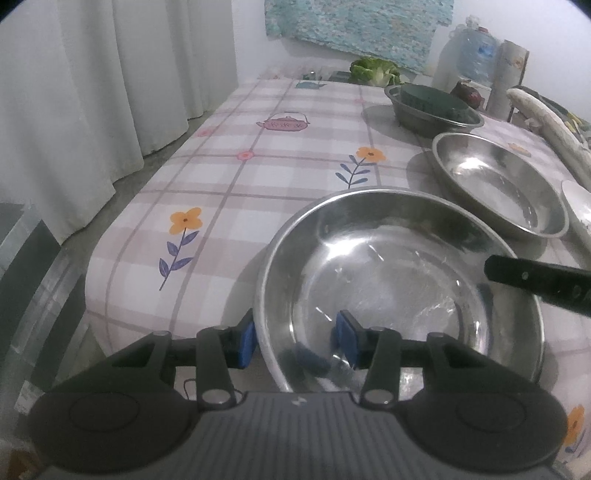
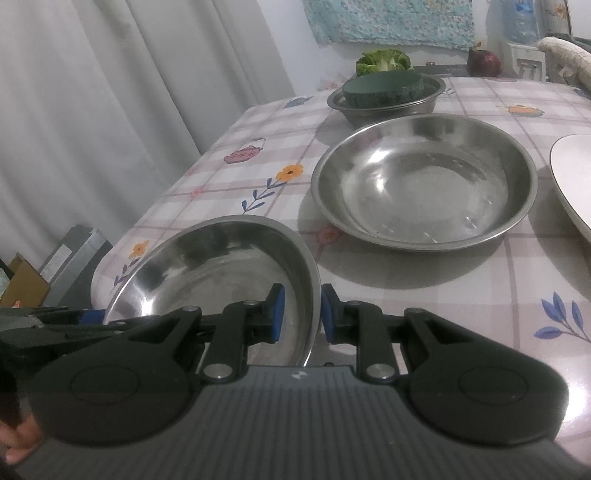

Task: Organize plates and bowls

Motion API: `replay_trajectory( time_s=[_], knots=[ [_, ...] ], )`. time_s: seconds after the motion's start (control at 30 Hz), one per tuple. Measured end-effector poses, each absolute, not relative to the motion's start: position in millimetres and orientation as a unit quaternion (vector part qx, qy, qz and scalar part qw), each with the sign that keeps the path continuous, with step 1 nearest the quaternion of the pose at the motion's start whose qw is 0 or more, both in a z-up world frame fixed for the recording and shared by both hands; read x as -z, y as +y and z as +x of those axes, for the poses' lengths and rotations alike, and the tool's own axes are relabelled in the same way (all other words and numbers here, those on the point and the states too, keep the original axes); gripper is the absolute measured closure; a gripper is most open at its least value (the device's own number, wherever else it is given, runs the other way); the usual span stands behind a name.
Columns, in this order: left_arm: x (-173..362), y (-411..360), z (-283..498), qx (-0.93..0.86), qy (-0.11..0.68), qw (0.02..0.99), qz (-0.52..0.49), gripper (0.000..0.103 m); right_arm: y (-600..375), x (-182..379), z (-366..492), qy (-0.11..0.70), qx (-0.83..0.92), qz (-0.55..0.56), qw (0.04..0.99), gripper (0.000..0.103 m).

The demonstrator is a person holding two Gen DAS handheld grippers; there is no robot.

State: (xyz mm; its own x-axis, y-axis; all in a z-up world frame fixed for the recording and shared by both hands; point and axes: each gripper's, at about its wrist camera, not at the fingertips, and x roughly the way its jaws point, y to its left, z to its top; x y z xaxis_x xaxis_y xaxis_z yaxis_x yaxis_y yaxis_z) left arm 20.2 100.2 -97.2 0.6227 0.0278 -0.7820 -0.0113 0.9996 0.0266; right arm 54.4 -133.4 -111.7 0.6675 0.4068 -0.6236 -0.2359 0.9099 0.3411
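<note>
Right hand-held gripper [image 2: 298, 312] pinches near steel bowl [image 2: 221, 273] rim; left hand-held gripper [image 1: 295, 338] straddles it, spread. I'd clamp left before lifting.

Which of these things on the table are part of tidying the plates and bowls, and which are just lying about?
Part of the job: near steel bowl, middle steel bowl, far steel bowl, white plate.

Just lying about: dark green round block sitting in the far steel bowl, leafy greens, dark red vegetable, water bottle, blue cloth on the wall.
</note>
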Motion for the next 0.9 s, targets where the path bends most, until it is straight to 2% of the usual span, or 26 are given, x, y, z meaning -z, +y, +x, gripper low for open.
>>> replay_trajectory(
  time_s=[0.27,0.9],
  knots=[
    [99.9,98.0,15.4,-0.014,0.424,0.905,0.022,0.05,-138.2,122.0,48.9,0.377,-0.178,0.121,0.901,0.083],
    [94.2,92.8,7.5,-0.018,0.406,0.913,0.028,0.052,-123.9,114.2,38.6,0.351,-0.185,0.09,0.914,0.084]
  ],
)
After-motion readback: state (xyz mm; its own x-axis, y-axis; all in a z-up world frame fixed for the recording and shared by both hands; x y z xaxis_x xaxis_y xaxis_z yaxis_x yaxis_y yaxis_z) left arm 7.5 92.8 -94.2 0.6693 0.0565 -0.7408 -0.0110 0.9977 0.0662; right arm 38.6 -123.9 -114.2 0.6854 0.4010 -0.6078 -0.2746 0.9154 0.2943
